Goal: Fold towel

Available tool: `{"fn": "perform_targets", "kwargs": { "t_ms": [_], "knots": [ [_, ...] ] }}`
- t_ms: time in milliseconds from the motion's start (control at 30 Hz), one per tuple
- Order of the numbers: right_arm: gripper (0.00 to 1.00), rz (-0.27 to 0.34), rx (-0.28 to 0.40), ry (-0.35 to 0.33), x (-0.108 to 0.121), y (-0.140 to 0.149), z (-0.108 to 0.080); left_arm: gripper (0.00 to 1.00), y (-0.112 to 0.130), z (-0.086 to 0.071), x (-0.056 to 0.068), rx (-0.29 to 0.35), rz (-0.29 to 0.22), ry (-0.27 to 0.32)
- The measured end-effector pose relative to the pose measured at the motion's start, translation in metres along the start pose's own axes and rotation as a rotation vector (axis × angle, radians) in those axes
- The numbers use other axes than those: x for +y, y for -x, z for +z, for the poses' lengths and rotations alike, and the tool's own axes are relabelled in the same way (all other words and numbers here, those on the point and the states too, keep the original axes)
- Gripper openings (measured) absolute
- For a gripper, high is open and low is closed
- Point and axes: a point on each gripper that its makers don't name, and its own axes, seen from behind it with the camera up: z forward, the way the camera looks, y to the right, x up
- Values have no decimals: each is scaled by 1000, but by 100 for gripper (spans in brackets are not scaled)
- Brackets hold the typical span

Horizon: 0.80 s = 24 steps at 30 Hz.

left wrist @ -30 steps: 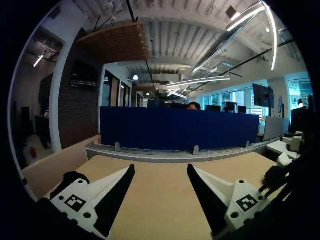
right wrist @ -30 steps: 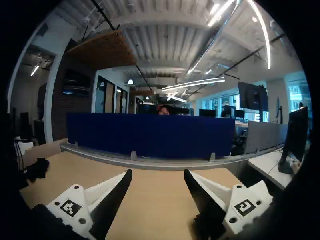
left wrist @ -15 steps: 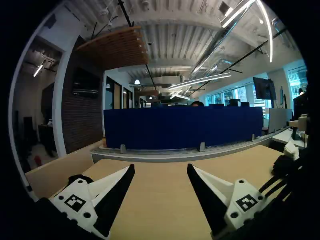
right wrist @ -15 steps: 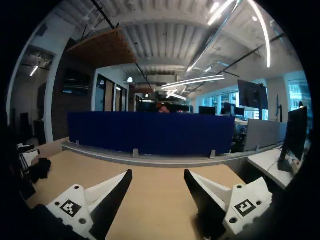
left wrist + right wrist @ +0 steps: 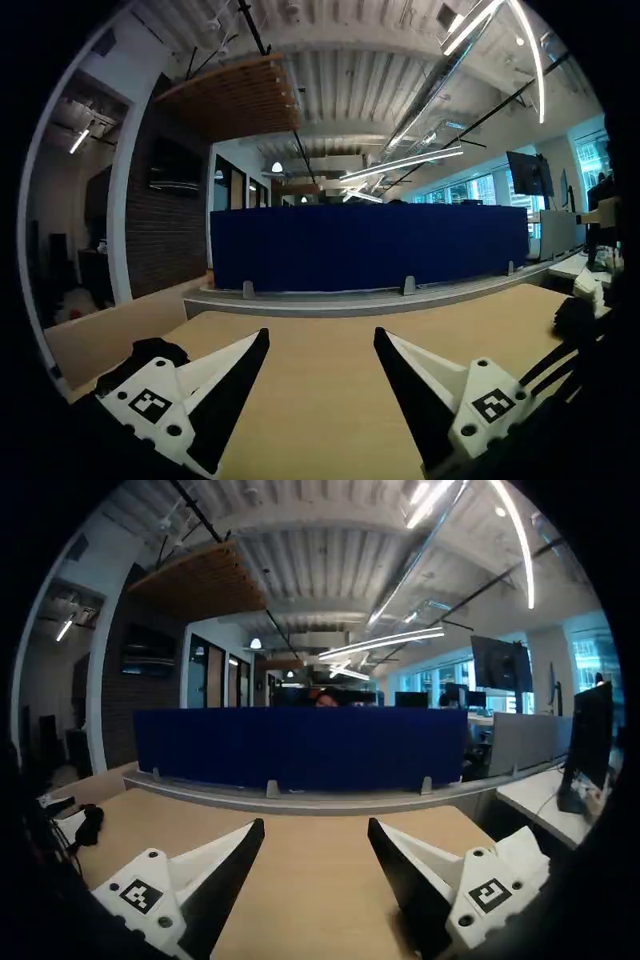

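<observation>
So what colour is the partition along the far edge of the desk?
The partition is dark blue, plainest in the left gripper view.

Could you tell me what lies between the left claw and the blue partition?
Bare wooden tabletop, then the blue partition's grey base rail, in the left gripper view.

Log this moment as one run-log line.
left gripper: open, empty | right gripper: open, empty | both: over table, facing divider
</observation>
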Motion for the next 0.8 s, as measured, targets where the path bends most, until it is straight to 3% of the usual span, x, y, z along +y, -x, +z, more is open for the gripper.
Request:
{"fn": "perform_targets", "kwargs": {
  "t_ms": [400,800],
  "knots": [
    [100,-28,4,-1,1,30,7,97,60,2,4,5,22,-1],
    [100,-37,2,-30,-16,41,17,97,81,5,-3,2,12,-4]
  ]
}}
